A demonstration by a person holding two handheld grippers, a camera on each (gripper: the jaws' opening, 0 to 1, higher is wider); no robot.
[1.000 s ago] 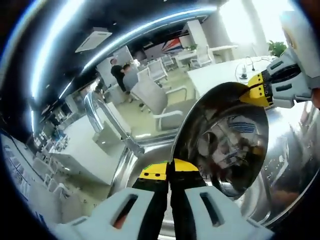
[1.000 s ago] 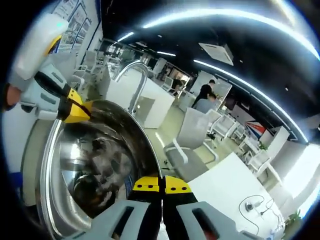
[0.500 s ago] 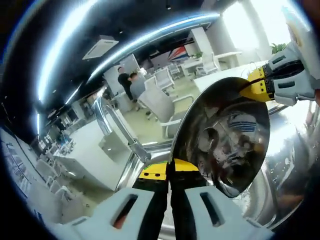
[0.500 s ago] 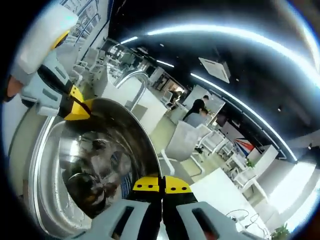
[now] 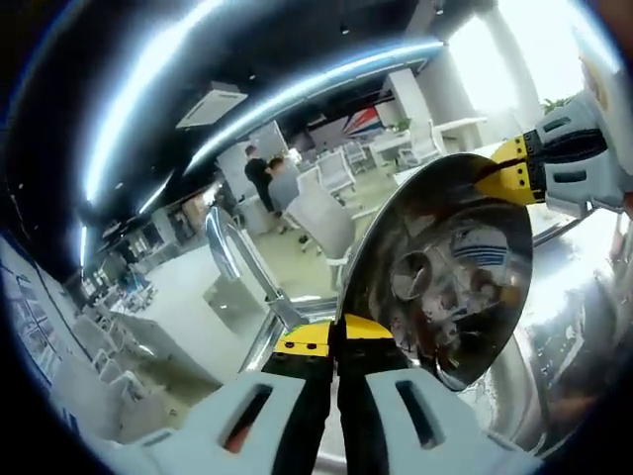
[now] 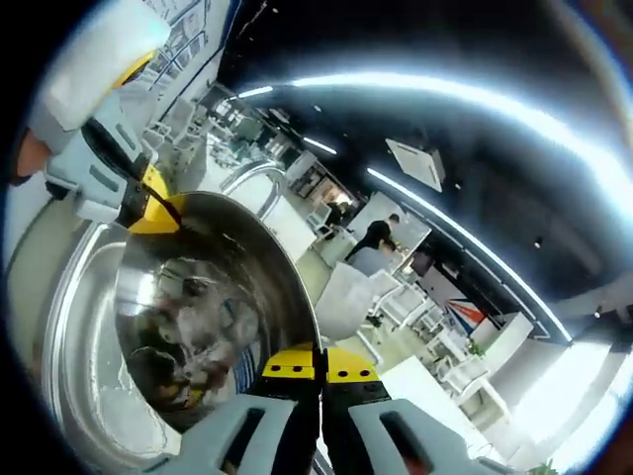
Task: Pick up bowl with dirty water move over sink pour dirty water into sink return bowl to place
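Office desks and white chairs [image 5: 318,213] fill the background under long ceiling lights. Left gripper [image 5: 333,336] is clenched on the near rim of the steel bowl [image 5: 445,287]; right gripper [image 6: 318,363] is clamped on the opposite rim. Tipped up on edge, the bowl hangs over the steel sink [image 6: 69,327], beside the curved tap [image 5: 237,262].

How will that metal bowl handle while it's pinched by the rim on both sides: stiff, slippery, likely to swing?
The bowl looks like thin polished steel, so probably stiff and light. Its glossy, wet-looking rim is likely slippery under the left hand-held gripper and right hand-held gripper, which pinch opposite edges. Held tilted over the sink by narrow contacts, it may pivot if either grip loosens.
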